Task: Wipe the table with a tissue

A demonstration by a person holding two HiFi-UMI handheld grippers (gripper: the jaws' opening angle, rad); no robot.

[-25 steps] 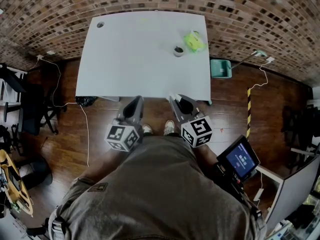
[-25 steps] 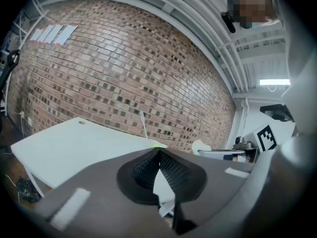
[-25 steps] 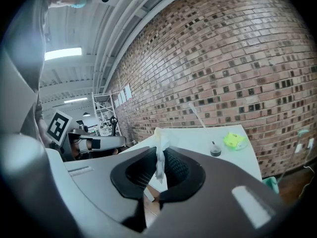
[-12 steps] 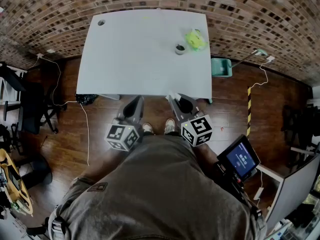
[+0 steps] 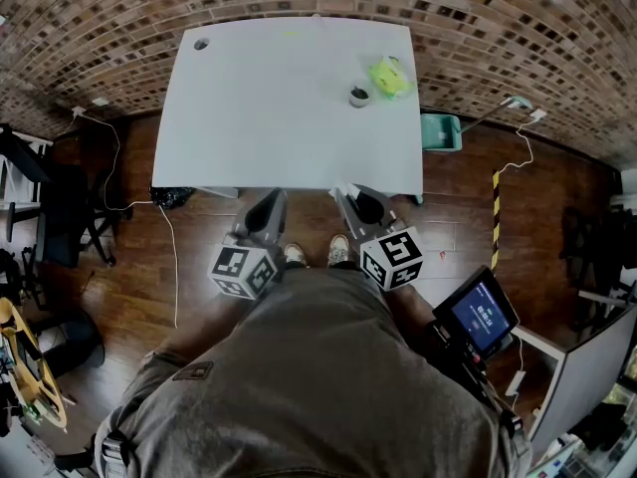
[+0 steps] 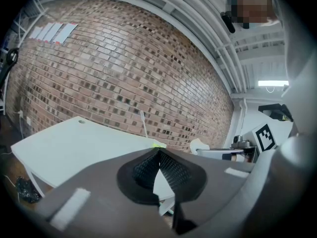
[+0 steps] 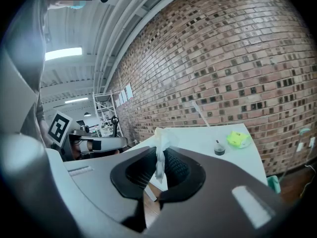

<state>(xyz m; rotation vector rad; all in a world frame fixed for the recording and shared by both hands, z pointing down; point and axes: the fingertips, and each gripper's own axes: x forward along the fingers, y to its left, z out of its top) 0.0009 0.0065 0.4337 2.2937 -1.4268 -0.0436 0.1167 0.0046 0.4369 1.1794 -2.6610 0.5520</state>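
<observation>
The white table (image 5: pixel 279 108) stands ahead of me, seen again in the right gripper view (image 7: pixel 208 133) and the left gripper view (image 6: pixel 69 150). A yellow-green tissue pack (image 5: pixel 388 76) (image 7: pixel 238 139) and a small dark round cap (image 5: pixel 358 97) (image 7: pixel 218 149) rest near its far right corner. My right gripper (image 5: pixel 348 196) (image 7: pixel 158 156) hovers just short of the table's near edge, shut on a white tissue (image 7: pixel 160 147) that sticks up between its pads. Beside it, my left gripper (image 5: pixel 273 201) (image 6: pixel 158 153) is shut with nothing in it.
A teal bin (image 5: pixel 439 133) sits on the wooden floor right of the table. A black bag (image 5: pixel 171 199) and cables lie by the table's left leg. A dark chair (image 5: pixel 62 217) is at the left. A brick wall runs behind the table.
The table sits slightly higher in the head view than a second ago. Both grippers hold the same place, just short of its near edge.
</observation>
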